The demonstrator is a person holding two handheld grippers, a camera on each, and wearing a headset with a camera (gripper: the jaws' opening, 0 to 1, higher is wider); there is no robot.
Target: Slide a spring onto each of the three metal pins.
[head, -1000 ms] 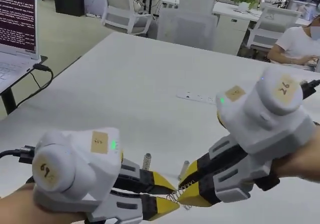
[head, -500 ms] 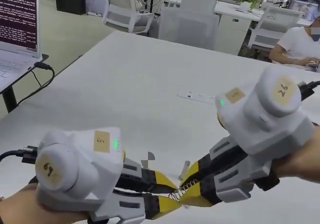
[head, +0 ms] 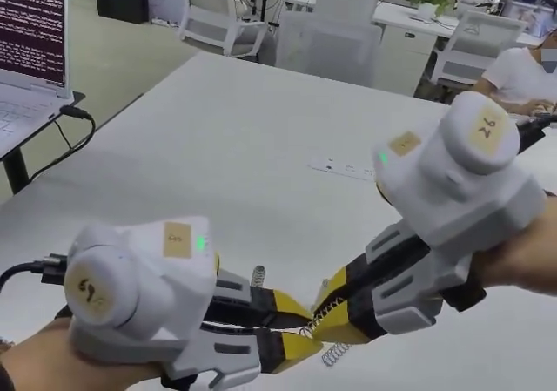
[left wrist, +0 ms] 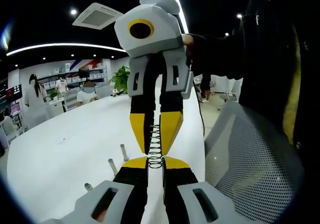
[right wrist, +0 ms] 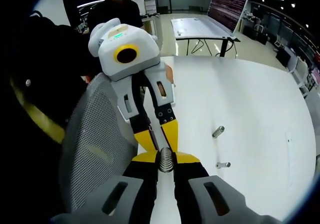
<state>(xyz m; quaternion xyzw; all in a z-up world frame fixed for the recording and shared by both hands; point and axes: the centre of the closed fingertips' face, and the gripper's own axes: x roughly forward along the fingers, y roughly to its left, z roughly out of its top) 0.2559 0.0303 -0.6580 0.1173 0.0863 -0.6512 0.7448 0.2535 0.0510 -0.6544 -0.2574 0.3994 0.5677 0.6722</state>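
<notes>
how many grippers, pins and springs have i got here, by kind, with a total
grippers: 2, the left gripper and the right gripper
pins: 3
springs: 2, a held spring stretched between both grippers and a loose spring lying on the table
total: 7
One pin may already carry a spring; it is too small to tell.

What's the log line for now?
left gripper: shut on spring | right gripper: shut on spring | spring: held between both | pins: on table
</notes>
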